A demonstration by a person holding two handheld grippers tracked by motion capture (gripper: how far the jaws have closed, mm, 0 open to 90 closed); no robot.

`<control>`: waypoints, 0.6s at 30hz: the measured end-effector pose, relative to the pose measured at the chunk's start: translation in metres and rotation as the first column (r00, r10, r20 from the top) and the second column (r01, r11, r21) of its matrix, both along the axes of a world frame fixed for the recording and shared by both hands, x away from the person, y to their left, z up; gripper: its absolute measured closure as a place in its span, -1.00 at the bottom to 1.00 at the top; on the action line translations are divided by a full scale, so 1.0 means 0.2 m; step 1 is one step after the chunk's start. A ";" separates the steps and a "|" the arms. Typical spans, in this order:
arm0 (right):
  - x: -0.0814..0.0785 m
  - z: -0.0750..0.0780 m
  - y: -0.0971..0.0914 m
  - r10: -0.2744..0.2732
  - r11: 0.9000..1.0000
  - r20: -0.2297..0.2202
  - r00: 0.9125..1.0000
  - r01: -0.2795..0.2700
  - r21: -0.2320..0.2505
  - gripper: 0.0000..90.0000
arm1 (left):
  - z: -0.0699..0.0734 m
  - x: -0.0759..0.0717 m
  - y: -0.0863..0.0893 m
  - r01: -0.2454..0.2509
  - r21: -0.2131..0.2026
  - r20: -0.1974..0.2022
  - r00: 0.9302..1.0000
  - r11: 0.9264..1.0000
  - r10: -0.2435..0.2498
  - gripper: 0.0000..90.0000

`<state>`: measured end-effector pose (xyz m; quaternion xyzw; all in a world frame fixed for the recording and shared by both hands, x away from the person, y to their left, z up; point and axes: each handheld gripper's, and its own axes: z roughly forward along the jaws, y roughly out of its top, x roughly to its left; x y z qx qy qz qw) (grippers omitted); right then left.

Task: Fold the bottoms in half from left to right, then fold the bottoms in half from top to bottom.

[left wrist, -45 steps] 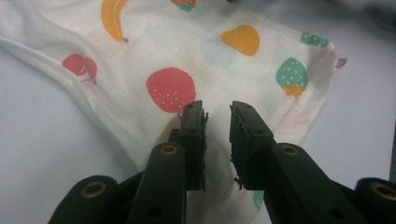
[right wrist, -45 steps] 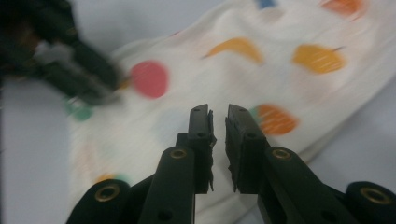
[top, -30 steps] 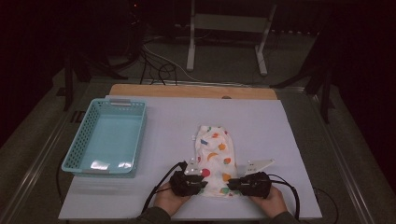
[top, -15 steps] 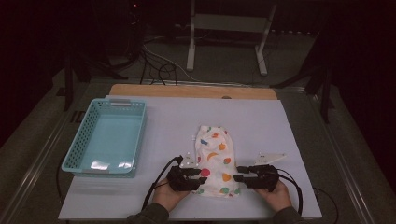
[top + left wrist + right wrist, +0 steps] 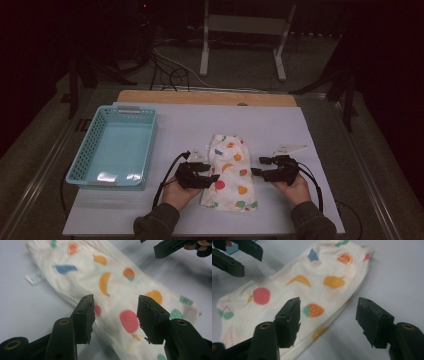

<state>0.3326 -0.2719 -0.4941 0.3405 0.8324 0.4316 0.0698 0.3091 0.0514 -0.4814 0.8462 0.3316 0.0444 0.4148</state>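
Folded cloth (image 5: 230, 172) lies flat on the desk (image 5: 310, 135), near the front edge, roughly centre. Soft cream fabric w/ bright fruit prints: banana, strawberry, apple, cherries. Shape's a long narrow rectangle, gathered elastic band at the far end, layers stacked at the long sides. Small white label (image 5: 34, 278) pokes out on one side in the left gripper view; its print is too blurred to read.

Left gripper (image 5: 207, 176) sits right at the cloth's left edge, jaws just been opening, now apart w/ nothing pinched; in its own view the cloth lies below and beyond the ridged black pads, not pressed. Right gripper (image 5: 257, 166) just off the cloth's right edge, jaws also just been opening, standing wide, bare desk under one pad, cloth edge under the other. Both hands cut off at the forearms by the bottom of the high view; cables loop back toward the person.

Desk top is smooth, pale grey, matte. Turquoise plastic basket (image 5: 80, 169), lattice walls, sits well left of the cloth. Open desk behind and right of the cloth. Surroundings beyond the desk are dark, hard to make out.
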 end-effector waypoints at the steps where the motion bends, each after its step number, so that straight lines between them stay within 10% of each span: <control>1: 0.02 0.01 0.00 -0.003 1.000 -0.009 1.000 0.003 0.000 -0.23 | 0.01 0.01 0.00 -0.004 0.001 0.002 1.000 1.000 0.004 0.07; 18: 0.15 0.04 0.07 -0.015 1.000 -0.002 1.000 0.015 0.011 -0.25 | 0.04 0.11 0.00 -0.027 0.004 0.008 1.000 1.000 0.027 0.08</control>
